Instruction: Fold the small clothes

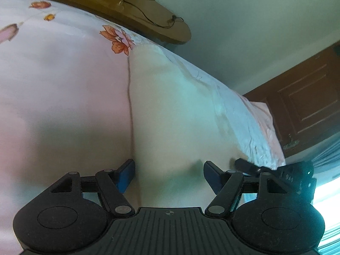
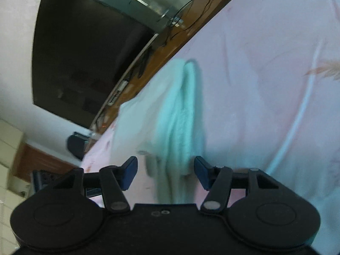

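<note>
Low over bed, left gripper (image 1: 169, 175) seen with blue-padded fingers (image 1: 127, 175) spread wide, nothing pinched. Pale cream knitted garment (image 1: 170, 110) spread flat on pink floral bedsheet (image 1: 63, 95), directly ahead of left gripper, its left edge by left finger. Right gripper (image 2: 165, 173) likewise spread apart, nothing gripped; raised mint-tinted fold of garment (image 2: 180, 114) seen between fingers. Wooden headboard shelf (image 1: 148, 17) at far edge; dark flat screen (image 2: 85, 63) far left in right view.
</note>
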Demonstrator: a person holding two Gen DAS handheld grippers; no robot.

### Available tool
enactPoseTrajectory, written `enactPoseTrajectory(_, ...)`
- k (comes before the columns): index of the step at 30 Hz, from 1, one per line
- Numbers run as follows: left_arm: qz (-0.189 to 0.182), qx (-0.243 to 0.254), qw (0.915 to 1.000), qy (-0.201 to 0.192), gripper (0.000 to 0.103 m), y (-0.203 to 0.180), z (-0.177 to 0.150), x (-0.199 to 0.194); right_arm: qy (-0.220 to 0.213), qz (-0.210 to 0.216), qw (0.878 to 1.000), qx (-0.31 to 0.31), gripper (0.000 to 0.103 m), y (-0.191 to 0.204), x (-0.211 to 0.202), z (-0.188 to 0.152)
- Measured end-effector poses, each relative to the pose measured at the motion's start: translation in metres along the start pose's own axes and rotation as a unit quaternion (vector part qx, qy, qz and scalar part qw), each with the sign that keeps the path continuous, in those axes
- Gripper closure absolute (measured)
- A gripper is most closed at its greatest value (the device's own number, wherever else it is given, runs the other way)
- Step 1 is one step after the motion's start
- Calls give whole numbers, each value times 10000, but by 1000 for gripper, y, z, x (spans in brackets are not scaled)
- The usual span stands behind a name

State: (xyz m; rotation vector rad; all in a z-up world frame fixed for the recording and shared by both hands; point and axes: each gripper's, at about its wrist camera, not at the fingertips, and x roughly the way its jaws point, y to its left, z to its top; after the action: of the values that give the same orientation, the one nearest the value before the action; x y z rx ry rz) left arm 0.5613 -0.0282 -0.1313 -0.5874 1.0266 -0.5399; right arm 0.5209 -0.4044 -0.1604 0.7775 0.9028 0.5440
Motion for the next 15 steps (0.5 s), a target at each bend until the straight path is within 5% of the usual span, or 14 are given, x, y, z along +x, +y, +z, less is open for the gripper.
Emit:
enactPoseTrajectory(2, 173, 56, 9998, 32, 48, -2, 4, 1, 34, -14, 10000, -79, 43, 9, 9, 1)
enactPoseTrajectory(6, 367, 180, 9992, -6, 49, -5, 3, 0, 101, -279, 9990, -328, 58, 14, 7, 0)
enactPoseTrajectory(9, 467, 140, 9987, -153, 47, -15, 9, 11, 6, -270, 9995, -174, 56, 13, 16, 4)
enactPoseTrajectory(12, 895, 731, 9931, -191, 50, -36, 6, 19, -113, -632, 9965, -531, 62, 30, 29, 3)
enactPoseTrajectory(15, 1352, 1572, 9776, -362, 66, -65, -2, 19, -204, -1145, 9864, -1157, 65, 50, 37, -6)
